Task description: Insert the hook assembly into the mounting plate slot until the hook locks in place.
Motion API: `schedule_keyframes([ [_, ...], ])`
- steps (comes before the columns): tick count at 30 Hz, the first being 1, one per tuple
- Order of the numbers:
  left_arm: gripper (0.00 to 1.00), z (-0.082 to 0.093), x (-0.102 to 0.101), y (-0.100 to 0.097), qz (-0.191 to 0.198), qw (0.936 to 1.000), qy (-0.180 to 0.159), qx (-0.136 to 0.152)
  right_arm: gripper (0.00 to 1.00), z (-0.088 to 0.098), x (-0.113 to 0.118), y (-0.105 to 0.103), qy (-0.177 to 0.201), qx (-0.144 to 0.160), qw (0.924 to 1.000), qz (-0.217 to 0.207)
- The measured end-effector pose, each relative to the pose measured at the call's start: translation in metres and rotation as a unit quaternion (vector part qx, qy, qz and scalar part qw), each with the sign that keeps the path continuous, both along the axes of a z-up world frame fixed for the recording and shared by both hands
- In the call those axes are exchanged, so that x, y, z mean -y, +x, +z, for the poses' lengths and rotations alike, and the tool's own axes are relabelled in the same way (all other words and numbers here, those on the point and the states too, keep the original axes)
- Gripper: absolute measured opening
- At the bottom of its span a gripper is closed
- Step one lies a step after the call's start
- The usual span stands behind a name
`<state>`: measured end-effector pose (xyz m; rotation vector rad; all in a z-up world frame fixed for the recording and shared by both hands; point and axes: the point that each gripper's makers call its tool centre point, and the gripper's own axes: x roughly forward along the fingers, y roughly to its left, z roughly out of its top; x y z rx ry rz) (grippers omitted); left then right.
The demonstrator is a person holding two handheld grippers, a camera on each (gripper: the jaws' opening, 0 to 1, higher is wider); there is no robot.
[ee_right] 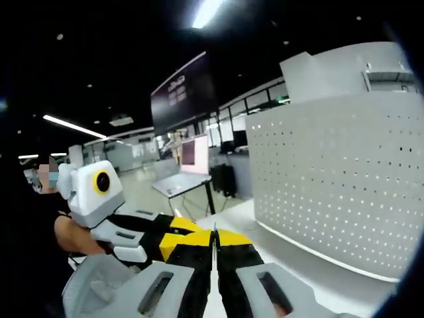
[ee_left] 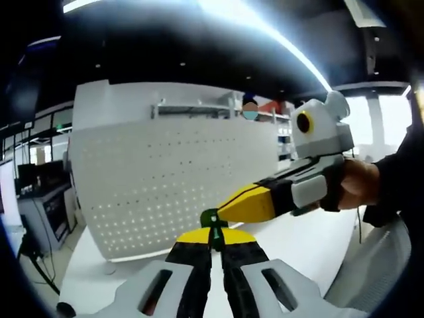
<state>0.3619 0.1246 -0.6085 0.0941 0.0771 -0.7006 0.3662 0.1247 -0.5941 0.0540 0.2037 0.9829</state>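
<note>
On the white table (ee_left: 298, 245), a big white board full of small round holes (ee_left: 179, 185) is stood upright, and it is curved a little by the lens. In the right gripper view the same board (ee_right: 344, 179) is seen to the right, well behind the jaws. Far behind it, a dark hanging screen (ee_right: 185, 93), a small desk with a laptop (ee_right: 182, 182) and long ceiling lights are seen. Nothing is placed between the jaws and the board.

In the left gripper view, the left gripper (ee_left: 213, 240) is seen at the bottom, with its yellow-tipped jaws brought almost together. A small dark green piece (ee_left: 212, 218) is pinched at their tips; it is too small to be told apart clearly, so it cannot be said whether it is the hook. The right gripper (ee_left: 225, 212) is brought in from the right, held by a hand (ee_left: 358, 185), and its yellow tip is touching the same green piece.

In the right gripper view, the right gripper (ee_right: 215, 242) is seen with its jaws closed to a thin line, and a thin dark bit is seen between them. The left gripper (ee_right: 173, 240) is reached in from the left, just beside those tips.
</note>
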Motion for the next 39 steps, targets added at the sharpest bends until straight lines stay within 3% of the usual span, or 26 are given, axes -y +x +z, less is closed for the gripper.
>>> schedule_keyframes([
  [15,0.03,-0.003,-0.002,0.003,0.006,0.9999,-0.012,-0.011,0.01,0.001,-0.002,0.002,-0.019,0.031,0.9993,0.002],
  [29,0.03,-0.001,-0.019,0.016,0.037,0.9992,-0.003,-0.01,0.17,0.002,0.027,0.015,-0.029,0.051,0.9976,-0.036],
  [32,0.03,0.0,-0.021,0.019,0.039,0.9992,0.002,-0.007,0.24,0.001,0.029,0.015,-0.043,0.065,0.9964,-0.034],
  [39,0.03,0.004,-0.026,0.027,0.043,0.999,0.013,0.0,0.38,-0.007,0.037,0.013,-0.06,0.064,0.9957,-0.03],
])
